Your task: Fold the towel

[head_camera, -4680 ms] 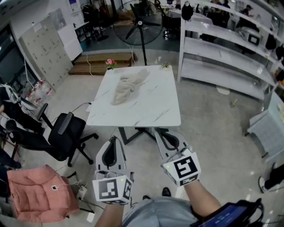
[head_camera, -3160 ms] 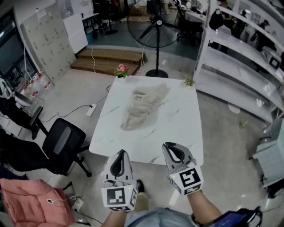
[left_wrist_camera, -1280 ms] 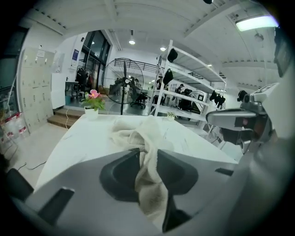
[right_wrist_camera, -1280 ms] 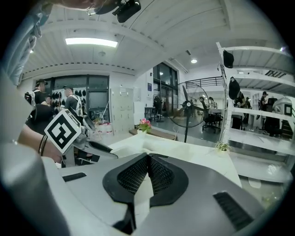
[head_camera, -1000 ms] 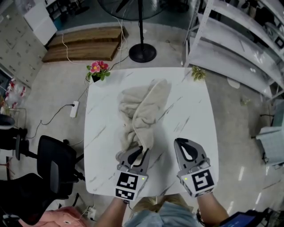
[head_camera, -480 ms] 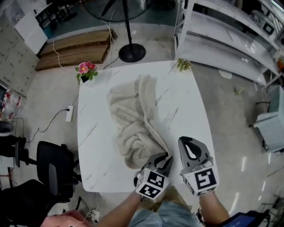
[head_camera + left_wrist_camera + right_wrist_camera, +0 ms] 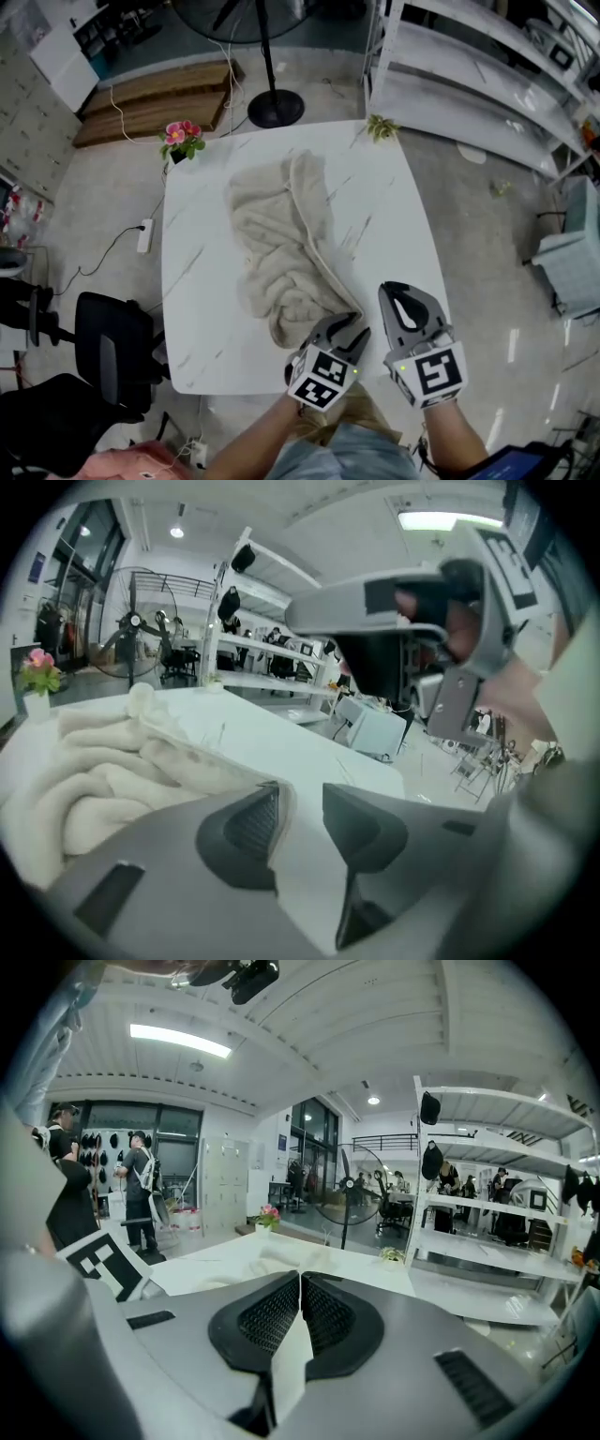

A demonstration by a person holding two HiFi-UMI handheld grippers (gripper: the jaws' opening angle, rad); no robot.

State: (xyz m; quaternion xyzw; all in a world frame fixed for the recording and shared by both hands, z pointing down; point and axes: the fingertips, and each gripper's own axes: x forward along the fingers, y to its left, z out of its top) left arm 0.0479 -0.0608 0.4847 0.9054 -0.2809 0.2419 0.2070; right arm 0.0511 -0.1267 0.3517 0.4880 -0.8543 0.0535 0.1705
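A crumpled beige towel [image 7: 281, 248] lies along the middle of the white marble table [image 7: 403, 225], and its near end reaches toward the near right corner. My left gripper [image 7: 349, 324] sits right at that near end. In the left gripper view its jaws are opening: the left gripper [image 7: 300, 794] shows bare tabletop in the gap, with the towel [image 7: 103, 771] beside the left jaw. My right gripper [image 7: 408, 302] hovers over the table's near right edge, shut and empty. The right gripper [image 7: 300, 1279] shows its pads together, and the towel [image 7: 281, 1258] lies beyond.
A pink flower pot [image 7: 181, 139] stands at the table's far left corner and a small green plant [image 7: 380, 127] at the far right corner. A fan stand [image 7: 276, 108] is behind, white shelving [image 7: 469, 84] to the right, an office chair [image 7: 112, 352] at left.
The left gripper carried the towel's near end toward the near right corner, then its jaws spread and the cloth dropped out. The right gripper shifted slightly and stayed shut.
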